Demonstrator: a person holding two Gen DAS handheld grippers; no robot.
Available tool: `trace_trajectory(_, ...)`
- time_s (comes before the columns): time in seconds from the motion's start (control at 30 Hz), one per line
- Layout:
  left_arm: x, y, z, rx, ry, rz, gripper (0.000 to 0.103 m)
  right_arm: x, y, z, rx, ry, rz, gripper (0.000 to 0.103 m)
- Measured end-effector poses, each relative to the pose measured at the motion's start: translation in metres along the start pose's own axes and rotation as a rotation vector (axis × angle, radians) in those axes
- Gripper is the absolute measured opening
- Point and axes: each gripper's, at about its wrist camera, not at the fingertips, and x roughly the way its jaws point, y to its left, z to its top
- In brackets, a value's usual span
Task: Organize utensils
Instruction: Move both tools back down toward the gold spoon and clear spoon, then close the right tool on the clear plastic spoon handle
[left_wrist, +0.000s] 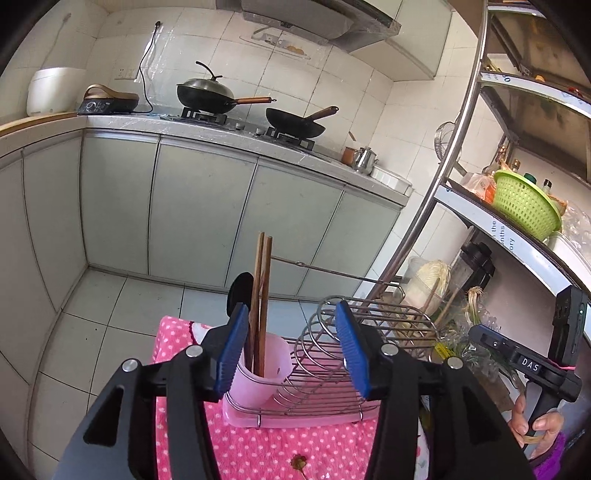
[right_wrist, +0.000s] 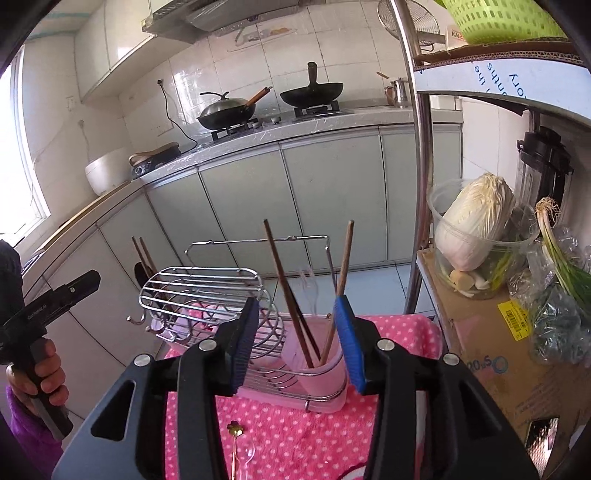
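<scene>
A wire dish rack (left_wrist: 332, 354) with a pink tray stands on a pink dotted cloth (left_wrist: 258, 450). Its left pink cup (left_wrist: 264, 365) holds brown chopsticks (left_wrist: 263, 295) and a black spoon (left_wrist: 242, 291). In the right wrist view the rack (right_wrist: 207, 295) has a right pink cup (right_wrist: 317, 350) with chopsticks (right_wrist: 288, 295) and a clear spoon. A gold flower-tipped spoon (right_wrist: 235, 439) and a clear spoon (right_wrist: 248, 456) lie on the cloth (right_wrist: 295, 435) in front. My left gripper (left_wrist: 291, 347) is open and empty over the rack. My right gripper (right_wrist: 301, 339) is open and empty at the right cup.
A metal shelf unit (left_wrist: 461, 147) stands to the right with a green basket (left_wrist: 524, 203), cabbage in a tub (right_wrist: 476, 229), scallions and a cardboard box (right_wrist: 498, 350). Kitchen cabinets, a stove with two woks (left_wrist: 295, 122) and a tiled floor lie beyond.
</scene>
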Motion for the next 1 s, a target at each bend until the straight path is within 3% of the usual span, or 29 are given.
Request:
trace_trajectory(0.27, -0.021, -0.016, -0.045, 0.039, 0.033, -0.023, 0.049, -0.001, 0.029, -0.051, -0.016, 0.057, 0.039, 0.044)
trace_trajectory(0.7, 0.016, 0.005, -0.142, -0.026, 0.28, -0.001, 0.048, 0.072, 0.039, -0.156, 0.107, 0.357, 0.132, 0.044)
trace_trajectory(1.0, 0.029, 0.023, -0.179, -0.096, 0.402, 0.003, 0.048, 0.105, 0.026, -0.187, 0.231, 0.484, 0.179, 0.044)
